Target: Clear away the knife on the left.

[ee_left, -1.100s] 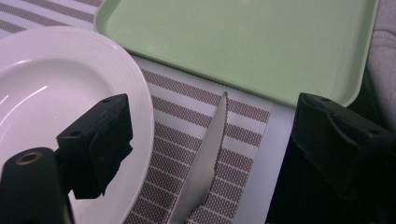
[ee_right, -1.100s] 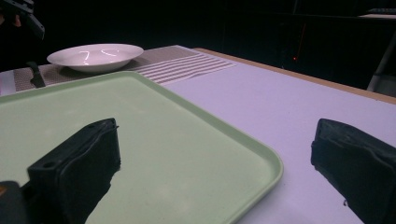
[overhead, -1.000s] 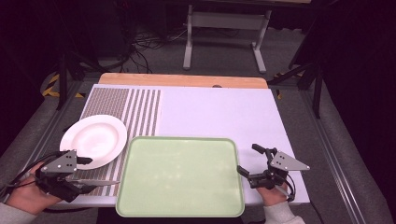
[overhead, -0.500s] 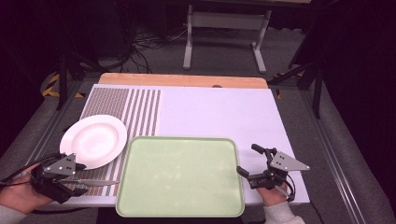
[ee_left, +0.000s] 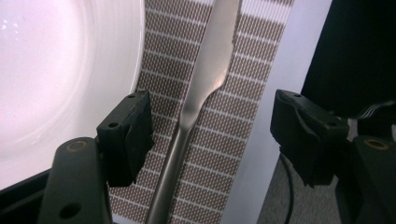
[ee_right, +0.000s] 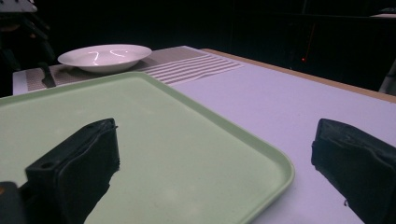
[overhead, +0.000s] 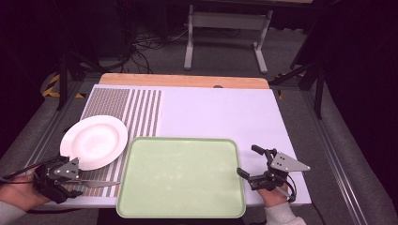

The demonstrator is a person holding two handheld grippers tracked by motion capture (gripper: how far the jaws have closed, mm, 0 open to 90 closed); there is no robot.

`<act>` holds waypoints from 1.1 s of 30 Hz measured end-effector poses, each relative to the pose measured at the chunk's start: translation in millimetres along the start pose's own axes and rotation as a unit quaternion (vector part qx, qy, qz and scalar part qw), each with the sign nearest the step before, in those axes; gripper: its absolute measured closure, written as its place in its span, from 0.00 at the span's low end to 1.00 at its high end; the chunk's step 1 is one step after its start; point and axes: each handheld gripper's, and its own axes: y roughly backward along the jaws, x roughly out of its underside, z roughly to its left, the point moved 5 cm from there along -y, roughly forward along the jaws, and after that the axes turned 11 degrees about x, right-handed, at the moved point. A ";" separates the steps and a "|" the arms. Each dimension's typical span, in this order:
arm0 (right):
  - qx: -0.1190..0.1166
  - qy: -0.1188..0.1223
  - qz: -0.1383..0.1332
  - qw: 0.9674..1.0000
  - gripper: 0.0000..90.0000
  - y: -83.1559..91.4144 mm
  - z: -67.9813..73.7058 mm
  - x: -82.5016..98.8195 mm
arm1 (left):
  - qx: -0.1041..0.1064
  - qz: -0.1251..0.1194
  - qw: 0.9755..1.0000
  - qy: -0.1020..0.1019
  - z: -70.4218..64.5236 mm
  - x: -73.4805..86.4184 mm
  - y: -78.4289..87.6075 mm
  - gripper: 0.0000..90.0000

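A silver table knife (overhead: 96, 183) lies on the striped mat near the table's front left, its blade towards the green tray (overhead: 180, 176). My left gripper (overhead: 75, 180) sits low over the handle end. In the left gripper view the knife (ee_left: 205, 88) runs up between the jaws of the left gripper (ee_left: 212, 126). The jaws have just been closing, and a gap remains on each side of the handle. A white plate (overhead: 94, 142) (ee_left: 56, 70) lies just beyond. My right gripper (overhead: 248, 161) (ee_right: 215, 135) is open astride the right rim of the tray (ee_right: 163, 135).
The brown-striped placemat (overhead: 136, 108) covers the left part of the white tabletop (overhead: 220, 112). A wooden strip (overhead: 183, 80) runs along the far edge. In the right gripper view the plate (ee_right: 105, 57) sits beyond the tray.
The left gripper has shifted slightly towards the table's front edge and settled over the knife's handle, its jaws narrower. The right gripper, tray and plate have stayed put.
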 end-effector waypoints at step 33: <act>-0.005 0.006 -0.013 1.000 0.02 20.4 6.8 -0.9 | 0.026 0.137 0.986 -0.090 24.5 2.7 -13.0 0.84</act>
